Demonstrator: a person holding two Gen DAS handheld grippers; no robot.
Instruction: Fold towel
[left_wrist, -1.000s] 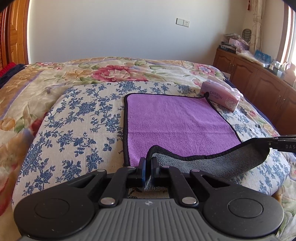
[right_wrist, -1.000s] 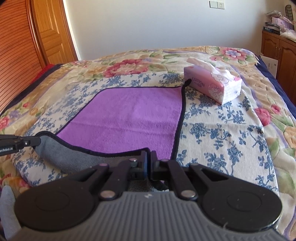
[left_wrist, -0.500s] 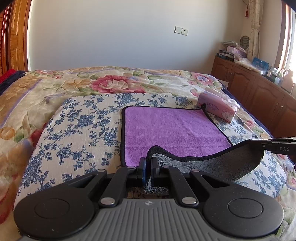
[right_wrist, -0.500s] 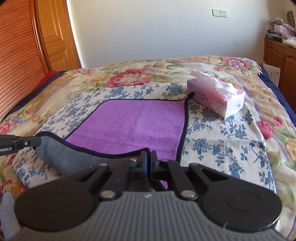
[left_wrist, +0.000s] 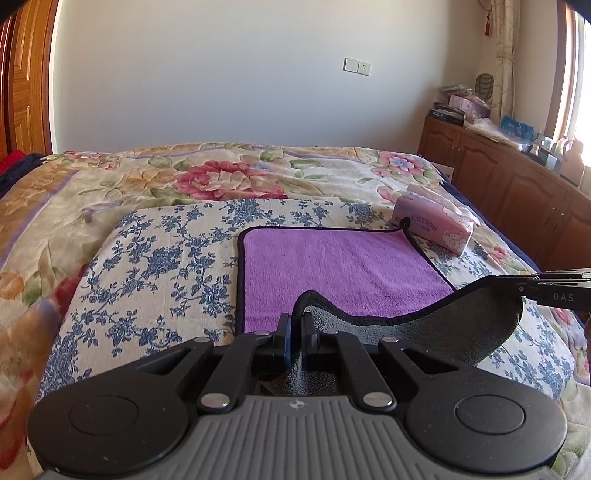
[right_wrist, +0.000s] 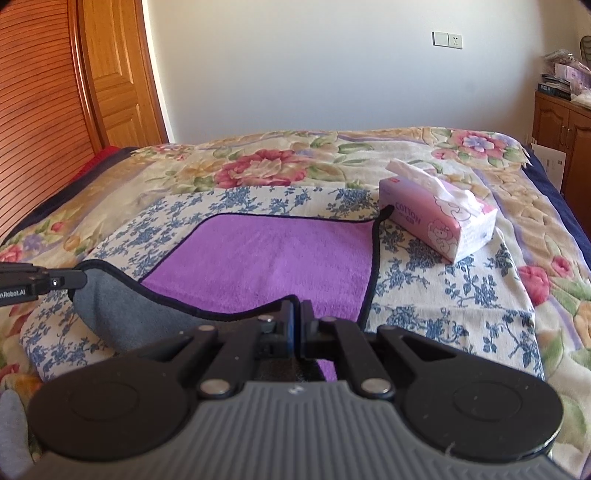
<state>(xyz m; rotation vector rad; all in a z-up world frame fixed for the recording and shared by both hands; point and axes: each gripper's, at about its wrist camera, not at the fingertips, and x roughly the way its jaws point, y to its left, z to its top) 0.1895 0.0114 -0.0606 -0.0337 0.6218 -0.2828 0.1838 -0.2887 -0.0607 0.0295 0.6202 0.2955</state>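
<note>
A purple towel (left_wrist: 340, 266) with a black hem and grey underside lies on the blue-flowered cloth on the bed; it also shows in the right wrist view (right_wrist: 266, 266). My left gripper (left_wrist: 294, 325) is shut on the towel's near left corner. My right gripper (right_wrist: 295, 314) is shut on the near right corner. The near edge is lifted off the bed and hangs between the two grippers, grey side (left_wrist: 443, 332) showing. The far half of the towel still lies flat.
A pink tissue pack (left_wrist: 434, 227) lies at the towel's far right corner, also in the right wrist view (right_wrist: 439, 218). The bed has a floral quilt (left_wrist: 207, 177). Wooden cabinets (left_wrist: 517, 192) stand at right, a wooden door (right_wrist: 110, 74) at left.
Both grippers have risen and drawn back with the towel's near edge, lifting more of it off the bed. The far half has stayed flat.
</note>
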